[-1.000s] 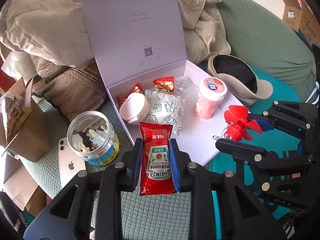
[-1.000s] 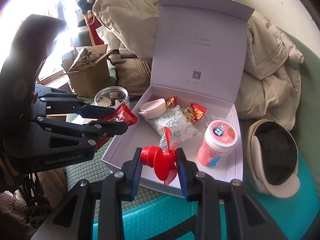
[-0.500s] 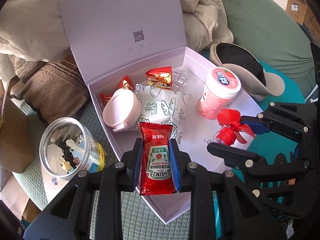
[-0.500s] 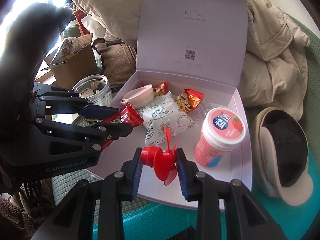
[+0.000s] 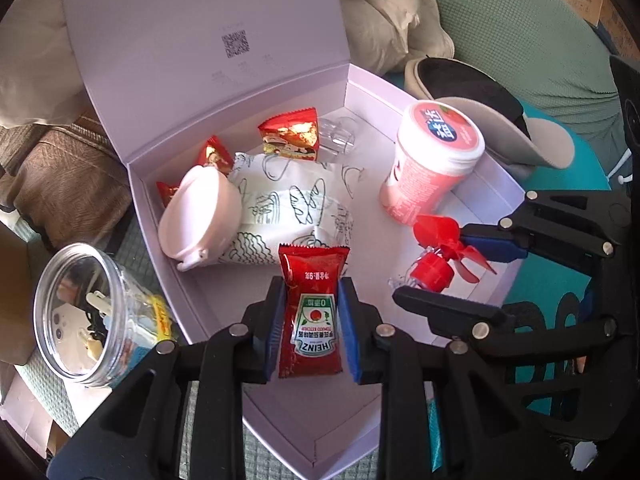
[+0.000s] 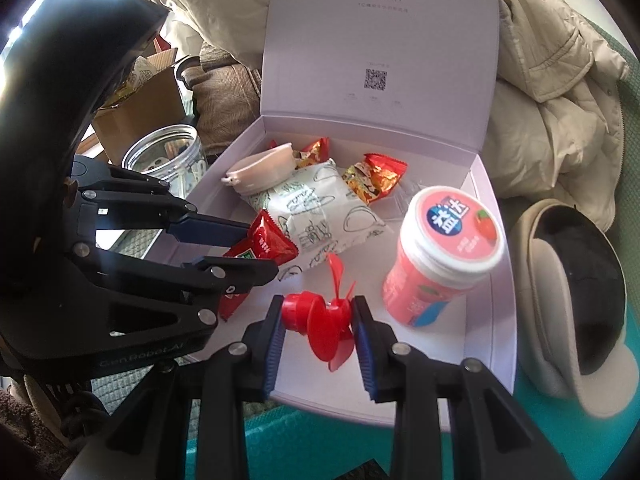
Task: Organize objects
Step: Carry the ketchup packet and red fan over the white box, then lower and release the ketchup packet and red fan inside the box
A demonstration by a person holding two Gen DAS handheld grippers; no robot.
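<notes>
The left gripper [image 5: 311, 322] is clamped on a red ketchup packet [image 5: 311, 312], its blue fingers [image 5: 272, 326] pressing the packet's two long edges; the packet stands upright between them, over the near left part of the open box [image 5: 404, 92]. In the right wrist view the same gripper [image 6: 256, 254] comes in from the left with the packet [image 6: 266, 246] sticking out past its tips, just beside the white printed pouch [image 6: 316, 212].

The right gripper [image 6: 318, 322] is closed on a small red fan [image 6: 324, 320]: one finger [image 6: 274, 340] bears on its round hub, the other on the blades. It hangs over the near edge of the box floor. From the left wrist view the fan [image 5: 444, 258] sits between the right gripper's fingers [image 5: 490, 246], just in front of the pink tub [image 5: 432, 164].

Inside the box lie the pouch [image 5: 296, 210] in the middle, a pale pink round case [image 5: 200, 216] leaning on its left side, two red and gold snack packets [image 5: 290, 134] toward the back wall, and a clear plastic piece [image 5: 336, 134] near the back. The tub stands slightly tilted on the right. The box lid [image 6: 380, 48] stands raised behind, bearing a QR code.

Outside the box, a clear jar [image 5: 96, 312] of small items stands to the left, with a phone seen through it, and a beige cap [image 5: 480, 108] lies to the right on a teal surface. Beige jackets [image 6: 552, 92] are heaped behind.
</notes>
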